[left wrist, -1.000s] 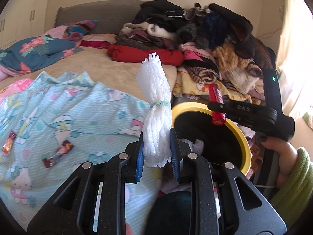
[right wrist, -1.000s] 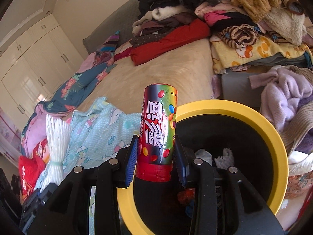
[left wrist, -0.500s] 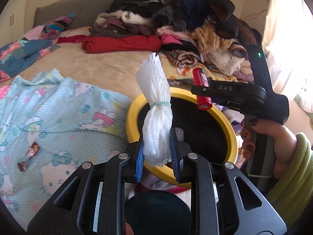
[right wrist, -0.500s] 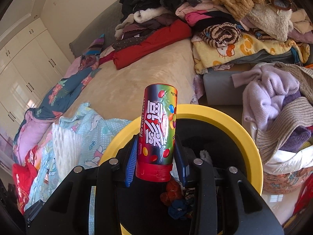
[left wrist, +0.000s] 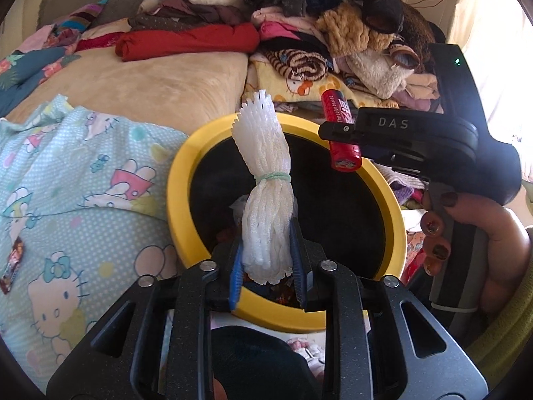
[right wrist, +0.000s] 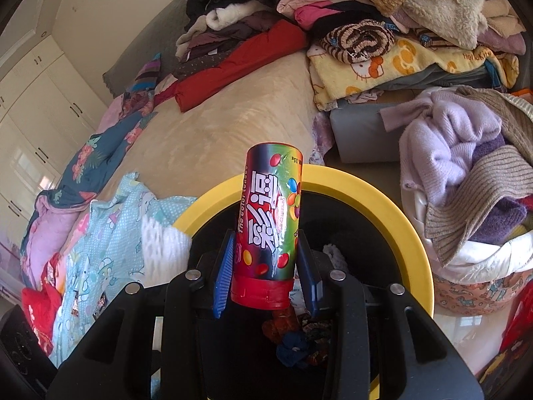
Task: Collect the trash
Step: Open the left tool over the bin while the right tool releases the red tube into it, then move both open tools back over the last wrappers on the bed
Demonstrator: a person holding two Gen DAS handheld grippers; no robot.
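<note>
I have two pieces of trash in hand, neither dropped yet. The white foam fruit-net bundle tied with a pale green band [left wrist: 266,196] stands upright between the blue pads of my left gripper [left wrist: 267,266], which is clamped on its lower end. From the left wrist view the bundle rises toward twelve o'clock, directly over the black mouth of the round yellow-rimmed bin [left wrist: 176,180].

The red-capped cylindrical candy tube printed with coloured sweets [right wrist: 269,230] is pinched just above its cap by my right gripper [right wrist: 268,273], closed on it, cap toward the camera, pointing to twelve o'clock above the same bin [right wrist: 399,216]. In the left view that tube [left wrist: 341,133] hangs over the rim at about one o'clock.

Some scraps already lie at the bottom of the bin, so I judge part of the collecting is done. What remains for these two is to open the jaws and let them fall; both look well placed for that.

Farther out, at nine o'clock in the left view, a small red sweet wrapper [left wrist: 13,261] lies on the pale blue cartoon-cat blanket [left wrist: 83,173], so I reckon that is left to fetch. Beyond it are the tan bedspread [left wrist: 150,80] and a heap of folded clothes [left wrist: 299,16].
</note>
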